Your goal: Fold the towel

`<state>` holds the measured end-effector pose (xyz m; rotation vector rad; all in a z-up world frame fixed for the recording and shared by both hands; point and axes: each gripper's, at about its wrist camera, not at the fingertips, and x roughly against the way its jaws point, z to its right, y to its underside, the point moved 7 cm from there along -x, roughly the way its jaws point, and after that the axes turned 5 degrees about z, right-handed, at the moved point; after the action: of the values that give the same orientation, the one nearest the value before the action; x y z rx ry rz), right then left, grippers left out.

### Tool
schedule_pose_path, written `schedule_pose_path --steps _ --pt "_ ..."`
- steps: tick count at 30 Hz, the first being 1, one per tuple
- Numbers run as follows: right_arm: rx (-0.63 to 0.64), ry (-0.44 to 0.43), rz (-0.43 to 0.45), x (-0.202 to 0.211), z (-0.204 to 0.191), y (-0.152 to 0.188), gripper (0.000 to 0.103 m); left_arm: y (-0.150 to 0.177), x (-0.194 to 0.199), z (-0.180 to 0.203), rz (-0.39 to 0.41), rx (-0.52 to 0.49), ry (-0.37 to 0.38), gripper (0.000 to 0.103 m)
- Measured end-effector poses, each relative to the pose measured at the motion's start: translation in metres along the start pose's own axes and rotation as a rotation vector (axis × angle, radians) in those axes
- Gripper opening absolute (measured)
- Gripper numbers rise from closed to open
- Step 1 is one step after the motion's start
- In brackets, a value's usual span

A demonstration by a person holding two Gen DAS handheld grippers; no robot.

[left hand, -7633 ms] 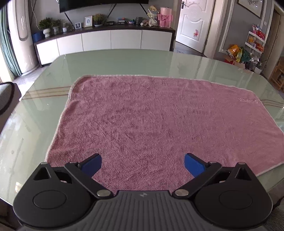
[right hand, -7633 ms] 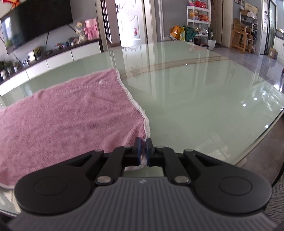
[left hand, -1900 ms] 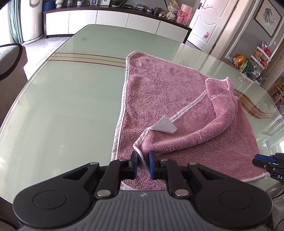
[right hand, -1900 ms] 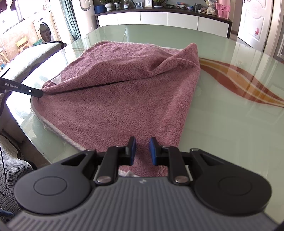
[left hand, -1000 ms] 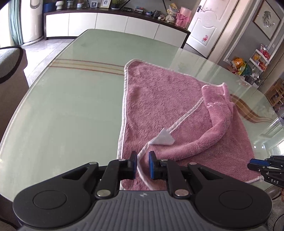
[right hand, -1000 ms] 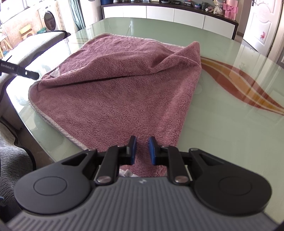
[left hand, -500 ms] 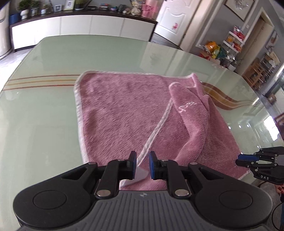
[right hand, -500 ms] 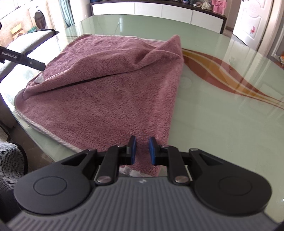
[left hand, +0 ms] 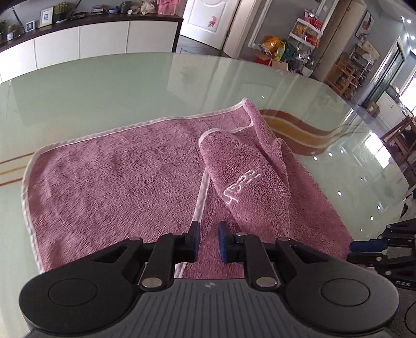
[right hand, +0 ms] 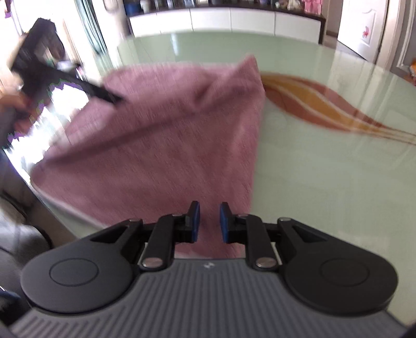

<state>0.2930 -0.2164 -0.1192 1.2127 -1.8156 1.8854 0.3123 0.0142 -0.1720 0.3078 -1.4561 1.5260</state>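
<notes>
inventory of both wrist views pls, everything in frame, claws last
towel: 1, pink with white trim and white stitched lettering, on the near part of the table, right side folded over in a loose bunch
table: 1, pale green glass with orange-brown stripes, under the towel
sideboard: 1, white fronts, dark top, against the far wall with frames and small items on it
door: 1, white, right of the sideboard
shelf rack: 1, white, stocked with packets, far right
left claw: 1, black with blue pads, slightly open over the towel's near edge
right claw: 1, black with blue pads, slightly open over the towel's near right corner; view blurred
</notes>
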Motion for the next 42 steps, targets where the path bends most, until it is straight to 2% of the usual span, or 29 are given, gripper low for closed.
schedule_pose_path --steps 3,5,6,9,10,11,13,15,18,21,29,36,39,42 --pt "0.005 -0.010 0.094 -0.009 -0.008 -0.041 0.017 0.001 -0.009 0.006 -0.019 -0.027 -0.001 0.017" --pt "0.042 -0.008 0.132 -0.029 -0.019 -0.071 0.024 0.002 -0.011 0.008 -0.023 -0.032 -0.001 0.017" --pt "0.064 -0.004 0.142 -0.040 -0.024 -0.084 0.030 0.002 -0.012 0.009 -0.025 -0.035 -0.001 0.017" --pt "0.111 0.012 0.136 -0.077 -0.035 -0.112 0.034 0.003 -0.013 0.010 -0.028 -0.039 -0.001 0.017" --pt "0.116 0.024 0.130 -0.089 -0.038 -0.120 0.041 0.004 -0.013 0.011 -0.029 -0.041 -0.002 0.017" --pt "0.116 0.033 0.117 -0.100 -0.041 -0.126 0.043 0.004 -0.013 0.012 -0.031 -0.047 -0.003 0.017" --pt "0.126 0.062 0.087 -0.123 -0.044 -0.133 0.044 0.005 -0.014 0.014 -0.036 -0.058 -0.006 0.018" --pt "0.153 0.106 0.053 -0.140 -0.043 -0.133 0.042 0.005 -0.014 0.017 -0.040 -0.070 -0.008 0.018" --pt "0.150 0.106 -0.003 -0.149 -0.031 -0.121 0.013 0.006 -0.014 0.019 -0.049 -0.084 -0.010 0.018" --pt "0.101 0.072 -0.010 -0.147 -0.018 -0.112 0.007 0.005 -0.010 0.018 -0.059 -0.097 -0.011 0.018" --pt "0.016 0.037 0.079 -0.093 0.015 -0.098 0.006 -0.004 -0.001 0.022 -0.064 -0.120 -0.006 0.018" --pt "-0.035 0.057 0.085 -0.068 0.044 -0.076 0.006 -0.028 -0.009 0.040 -0.039 -0.179 0.010 0.022" --pt "-0.060 0.047 0.082 -0.067 0.052 -0.068 0.006 -0.038 -0.023 0.043 -0.036 -0.192 -0.002 0.022" --pt "-0.054 0.040 0.084 -0.065 0.052 -0.066 0.006 -0.043 -0.027 0.039 -0.027 -0.201 -0.053 0.022"
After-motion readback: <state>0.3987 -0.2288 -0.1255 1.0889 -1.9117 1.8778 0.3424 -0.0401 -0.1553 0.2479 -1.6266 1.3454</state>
